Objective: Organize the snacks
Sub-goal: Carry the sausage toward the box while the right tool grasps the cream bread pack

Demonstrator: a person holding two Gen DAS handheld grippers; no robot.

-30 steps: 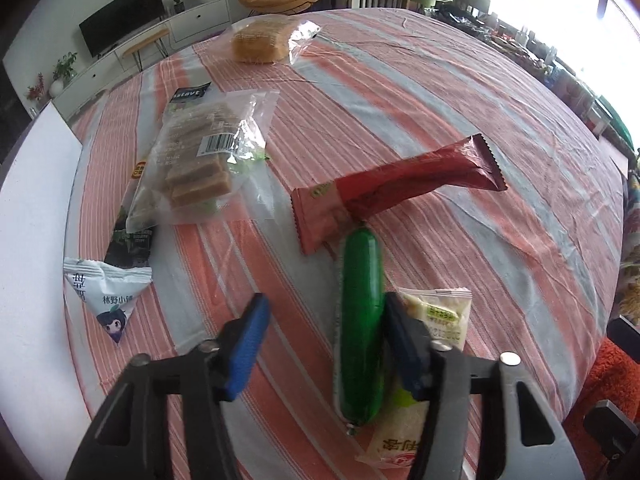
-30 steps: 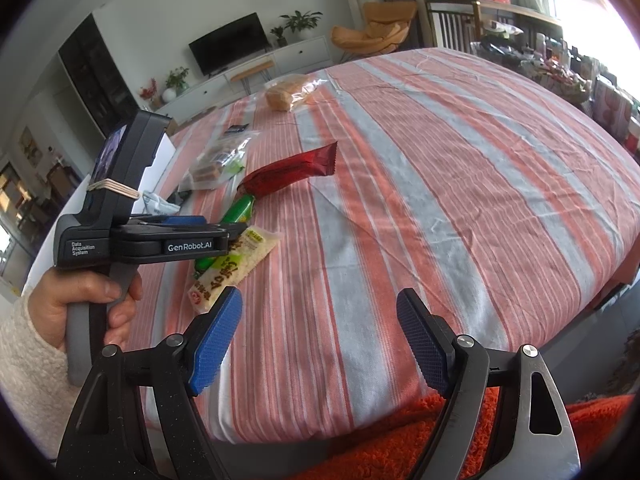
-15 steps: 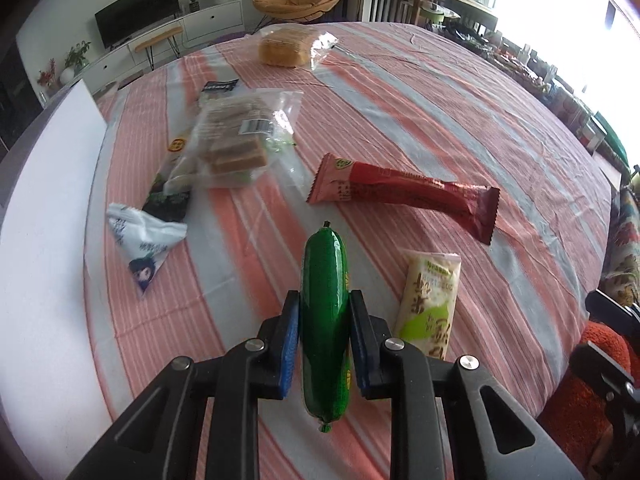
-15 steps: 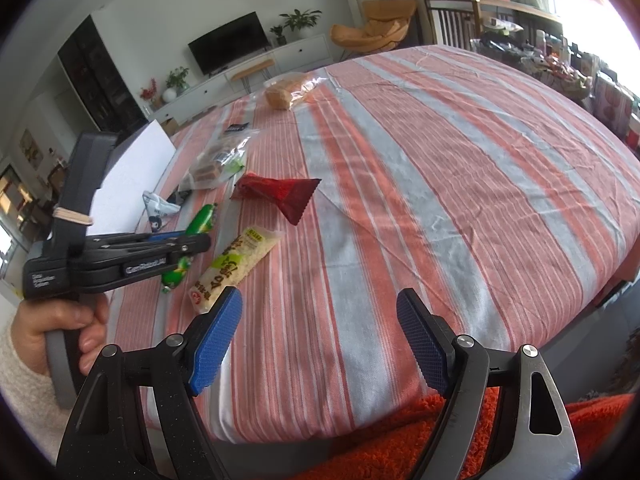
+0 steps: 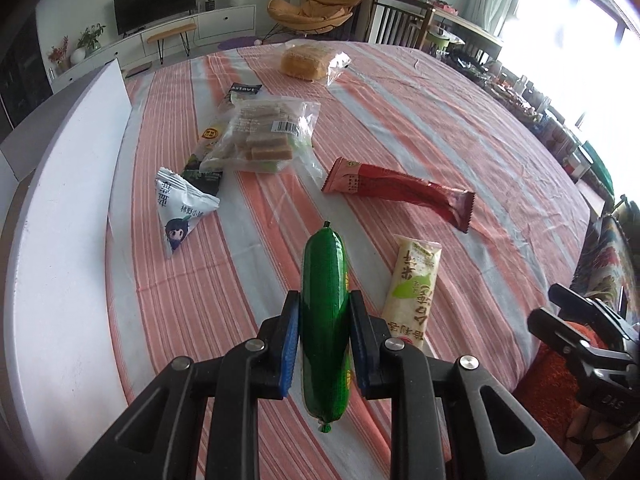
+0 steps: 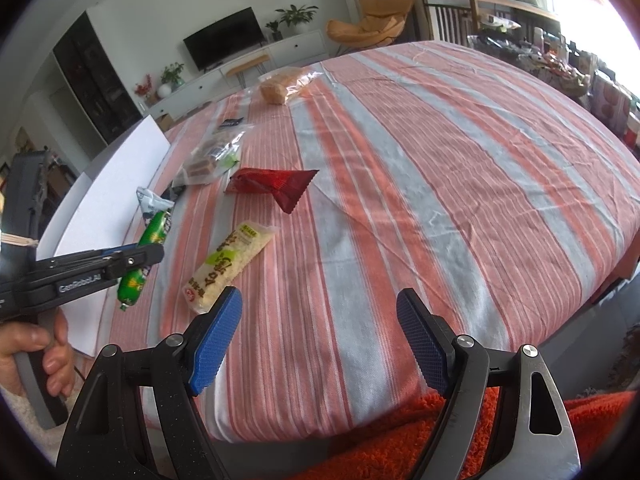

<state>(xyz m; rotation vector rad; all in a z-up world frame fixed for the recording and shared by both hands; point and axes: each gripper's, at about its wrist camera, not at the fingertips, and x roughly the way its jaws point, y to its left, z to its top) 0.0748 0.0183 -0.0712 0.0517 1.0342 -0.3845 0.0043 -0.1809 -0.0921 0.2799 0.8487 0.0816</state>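
Left gripper (image 5: 324, 336) pinching green sausage (image 5: 323, 312), both ends sticking past the jaws. Right gripper (image 6: 320, 336) spread wide, nothing between.

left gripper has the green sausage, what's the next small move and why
Probably carry the green plastic-wrapped sausage left toward the white board. The left gripper is shut on it, lifted above the striped tablecloth, while the right gripper hangs open.
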